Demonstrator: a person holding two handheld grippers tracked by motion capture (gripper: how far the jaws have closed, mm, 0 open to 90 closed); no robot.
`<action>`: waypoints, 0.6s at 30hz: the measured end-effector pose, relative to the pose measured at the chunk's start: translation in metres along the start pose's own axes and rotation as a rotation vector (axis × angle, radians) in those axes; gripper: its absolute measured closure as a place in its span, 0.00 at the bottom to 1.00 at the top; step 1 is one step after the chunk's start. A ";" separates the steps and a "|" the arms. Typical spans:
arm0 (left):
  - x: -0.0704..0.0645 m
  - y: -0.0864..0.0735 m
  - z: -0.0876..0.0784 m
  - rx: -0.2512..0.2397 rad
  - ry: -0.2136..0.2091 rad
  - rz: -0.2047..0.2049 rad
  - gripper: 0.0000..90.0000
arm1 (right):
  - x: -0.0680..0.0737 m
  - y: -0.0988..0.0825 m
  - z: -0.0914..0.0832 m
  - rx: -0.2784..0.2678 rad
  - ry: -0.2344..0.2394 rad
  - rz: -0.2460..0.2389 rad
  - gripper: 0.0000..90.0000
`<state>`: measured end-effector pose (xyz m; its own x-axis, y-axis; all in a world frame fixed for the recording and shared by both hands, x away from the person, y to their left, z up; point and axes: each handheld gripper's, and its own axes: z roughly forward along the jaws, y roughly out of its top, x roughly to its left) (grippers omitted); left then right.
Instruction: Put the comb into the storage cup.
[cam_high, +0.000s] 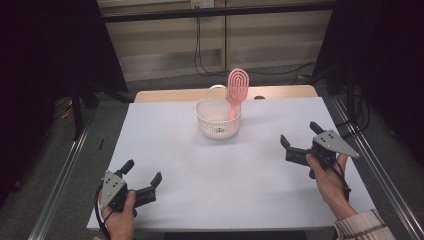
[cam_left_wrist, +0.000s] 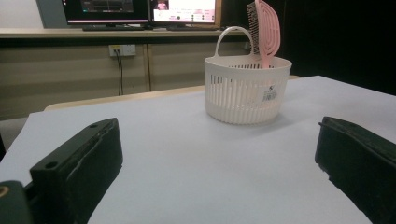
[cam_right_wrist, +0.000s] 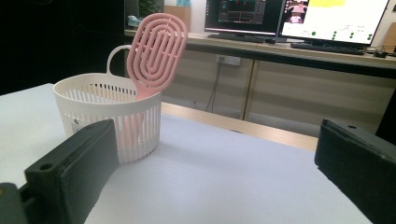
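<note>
Nearest the person, the left gripper and the right gripper rest on the white table with jaws spread wide and empty, well apart from the white basket farther back, in which a pink hairbrush stands leaning.

Pink brush handle hidden inside basket; basket label print too small to read.

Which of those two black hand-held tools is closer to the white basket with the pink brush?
The right tool. It sits farther up the table, nearer the basket, while the left tool stays by the near edge.
</note>
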<state>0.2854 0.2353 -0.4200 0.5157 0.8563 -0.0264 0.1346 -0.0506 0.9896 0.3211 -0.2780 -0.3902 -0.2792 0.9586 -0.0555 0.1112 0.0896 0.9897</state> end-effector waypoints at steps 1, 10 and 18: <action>0.000 0.000 0.000 -0.001 0.001 0.000 0.01 | -0.001 -0.002 -0.004 -0.001 -0.003 0.001 0.00; -0.001 0.000 0.000 0.005 -0.001 0.005 0.01 | -0.006 -0.005 -0.029 -0.019 -0.024 0.017 0.00; -0.002 0.000 -0.001 -0.003 0.000 0.003 0.01 | -0.012 -0.011 -0.044 -0.024 -0.051 0.016 0.00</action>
<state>0.2838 0.2338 -0.4199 0.5163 0.8561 -0.0237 0.1309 -0.0516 0.9901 0.2807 -0.3022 -0.3949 -0.2289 0.9724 -0.0458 0.0924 0.0685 0.9934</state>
